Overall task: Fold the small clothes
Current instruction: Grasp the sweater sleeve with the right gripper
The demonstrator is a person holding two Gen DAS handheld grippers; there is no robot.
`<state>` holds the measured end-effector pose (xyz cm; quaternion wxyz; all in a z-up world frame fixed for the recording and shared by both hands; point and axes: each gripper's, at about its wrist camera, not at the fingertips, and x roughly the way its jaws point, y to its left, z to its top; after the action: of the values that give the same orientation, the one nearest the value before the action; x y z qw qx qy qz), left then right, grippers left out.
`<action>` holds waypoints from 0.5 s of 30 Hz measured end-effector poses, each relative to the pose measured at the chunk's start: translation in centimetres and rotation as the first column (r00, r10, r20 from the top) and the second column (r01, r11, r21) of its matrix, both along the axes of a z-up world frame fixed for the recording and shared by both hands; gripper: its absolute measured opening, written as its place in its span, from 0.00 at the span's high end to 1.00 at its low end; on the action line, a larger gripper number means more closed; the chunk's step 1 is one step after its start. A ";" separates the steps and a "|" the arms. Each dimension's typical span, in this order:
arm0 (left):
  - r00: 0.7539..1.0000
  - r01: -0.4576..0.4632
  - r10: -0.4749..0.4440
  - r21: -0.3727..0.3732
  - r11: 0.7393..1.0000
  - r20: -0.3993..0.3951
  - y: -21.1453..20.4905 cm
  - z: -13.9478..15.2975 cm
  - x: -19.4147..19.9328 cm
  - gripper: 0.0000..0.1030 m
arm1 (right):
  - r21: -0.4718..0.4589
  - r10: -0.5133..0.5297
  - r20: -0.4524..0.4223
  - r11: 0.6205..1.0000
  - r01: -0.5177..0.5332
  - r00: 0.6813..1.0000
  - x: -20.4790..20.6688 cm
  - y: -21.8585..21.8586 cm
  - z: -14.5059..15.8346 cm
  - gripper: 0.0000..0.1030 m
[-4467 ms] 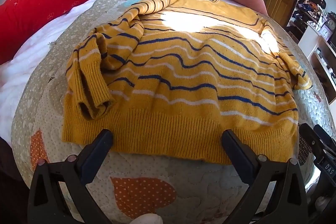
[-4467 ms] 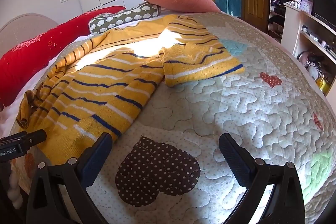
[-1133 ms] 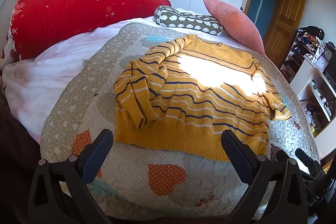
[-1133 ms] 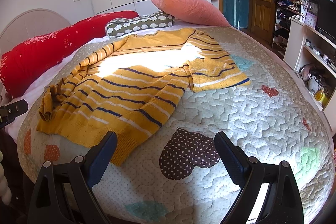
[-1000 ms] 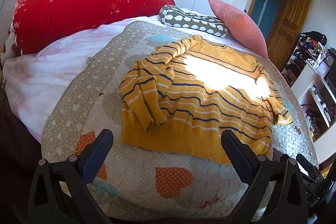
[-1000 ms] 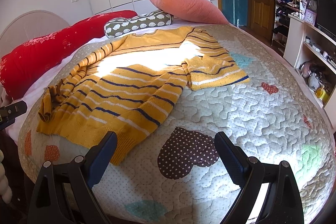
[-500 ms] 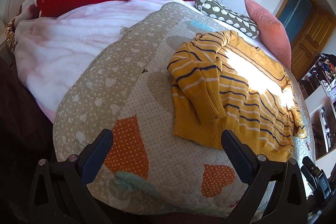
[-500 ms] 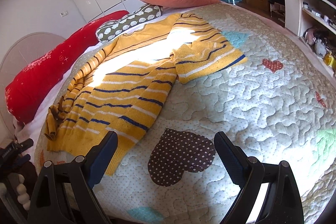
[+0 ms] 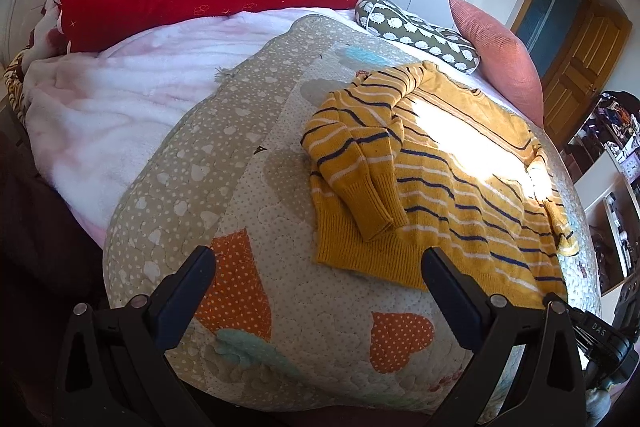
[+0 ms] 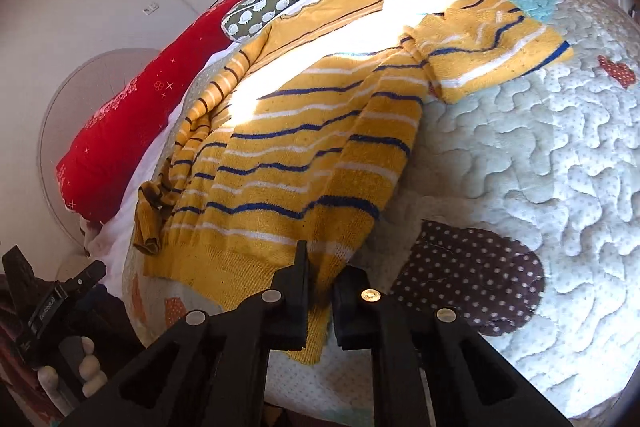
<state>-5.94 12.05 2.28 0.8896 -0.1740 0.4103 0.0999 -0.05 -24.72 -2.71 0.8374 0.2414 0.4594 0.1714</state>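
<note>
Here the right gripper (image 10: 320, 287) pinches the hem of the yellow striped sweater (image 10: 304, 147) lying on the quilt (image 10: 540, 167) (only its own view shows this); the left gripper (image 9: 316, 291) hovers spread.

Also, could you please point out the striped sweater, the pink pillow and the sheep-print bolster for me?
striped sweater (image 9: 460, 183), left wrist view, on the middle of its body.
pink pillow (image 9: 500, 55), left wrist view, on its ribbed face.
sheep-print bolster (image 9: 416, 27), left wrist view, on the middle of its length.
</note>
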 end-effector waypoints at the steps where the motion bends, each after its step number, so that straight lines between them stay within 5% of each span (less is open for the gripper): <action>1: 1.000 -0.002 0.002 -0.001 1.000 0.002 0.0 0.0 0.0 0.01 | 0.006 -0.008 -0.002 1.000 0.008 1.000 -0.5 -0.7 0.2 0.91; 15: 1.000 0.022 -0.022 -0.001 1.000 0.001 -0.8 0.2 -0.1 0.01 | -0.097 -0.128 -0.043 0.988 0.124 0.991 -5.6 -7.0 0.7 0.99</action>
<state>-5.99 11.23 2.48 0.8908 -0.1700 0.4117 0.0898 -5.65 -31.73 -2.02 0.8454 0.2346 0.4713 0.0904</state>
